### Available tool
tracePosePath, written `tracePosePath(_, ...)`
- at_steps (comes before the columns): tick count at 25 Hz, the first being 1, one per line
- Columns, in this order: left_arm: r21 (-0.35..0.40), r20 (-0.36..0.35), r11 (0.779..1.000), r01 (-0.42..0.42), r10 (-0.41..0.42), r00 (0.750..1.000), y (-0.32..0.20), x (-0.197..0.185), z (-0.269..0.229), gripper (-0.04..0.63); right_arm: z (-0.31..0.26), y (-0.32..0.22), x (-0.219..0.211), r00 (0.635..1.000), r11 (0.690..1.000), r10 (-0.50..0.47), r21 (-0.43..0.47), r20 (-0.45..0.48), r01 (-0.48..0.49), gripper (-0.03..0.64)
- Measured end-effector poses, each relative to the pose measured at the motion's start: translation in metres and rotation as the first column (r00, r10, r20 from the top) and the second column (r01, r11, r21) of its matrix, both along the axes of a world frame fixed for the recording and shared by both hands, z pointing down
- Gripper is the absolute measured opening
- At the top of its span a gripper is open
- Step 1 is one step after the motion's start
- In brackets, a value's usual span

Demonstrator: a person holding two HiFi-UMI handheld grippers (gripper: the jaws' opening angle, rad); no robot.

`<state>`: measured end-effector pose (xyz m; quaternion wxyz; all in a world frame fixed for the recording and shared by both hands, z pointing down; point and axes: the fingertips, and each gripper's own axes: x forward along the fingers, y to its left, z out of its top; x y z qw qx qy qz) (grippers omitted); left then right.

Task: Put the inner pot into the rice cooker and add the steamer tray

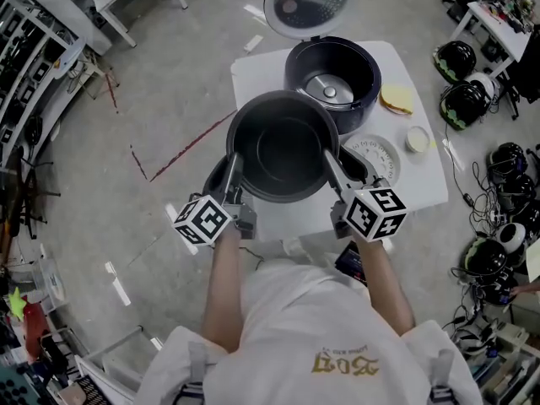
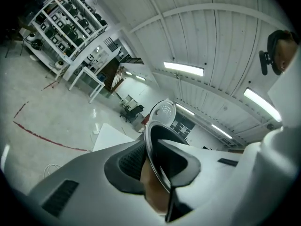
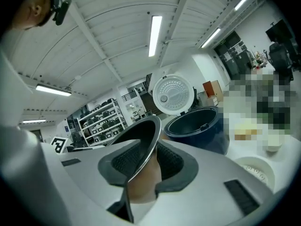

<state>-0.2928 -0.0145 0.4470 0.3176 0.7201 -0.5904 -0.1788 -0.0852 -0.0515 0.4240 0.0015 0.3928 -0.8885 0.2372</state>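
Observation:
The dark inner pot (image 1: 283,146) hangs in the air over the near half of the white table (image 1: 253,70), held by its rim from both sides. My left gripper (image 1: 233,165) is shut on the left rim (image 2: 153,159), the thin metal edge clamped between its pads. My right gripper (image 1: 331,163) is shut on the right rim (image 3: 143,157) the same way. The dark blue rice cooker (image 1: 335,83) stands just beyond the pot with its round lid (image 1: 310,2) swung up and its cavity empty. The white steamer tray (image 1: 375,157) lies on the table at the right of the pot.
A yellow sponge-like item (image 1: 396,99) and a small pale cup (image 1: 417,139) lie right of the cooker. Helmets and cables (image 1: 498,226) crowd the floor at the right, and shelving (image 1: 34,74) runs along the left. A red line (image 1: 181,152) marks the concrete floor.

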Motion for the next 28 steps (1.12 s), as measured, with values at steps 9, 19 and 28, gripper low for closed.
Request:
tracePosePath(9,0.082,-0.004,0.996,-0.019,0.019,1.000,-0.024,0.010,-0.051,0.091,-0.051,-0.020,0.011,0.999,0.997,0.017,0.073,0.035,-0.020,0.112)
tracePosePath(19,0.114,0.016,0.993,0.023,-0.026,1.000,-0.072,0.050,-0.087,0.086,-0.075,-0.072,0.052,0.996,0.997,-0.008,0.075,0.085,0.002,0.110)
tracePosePath(28,0.137,0.040,0.989,0.056,-0.062,0.997,-0.118,0.074,-0.097,0.086,-0.081,-0.127,0.074,0.994,0.996,-0.042,0.088,0.098,0.033,0.109)
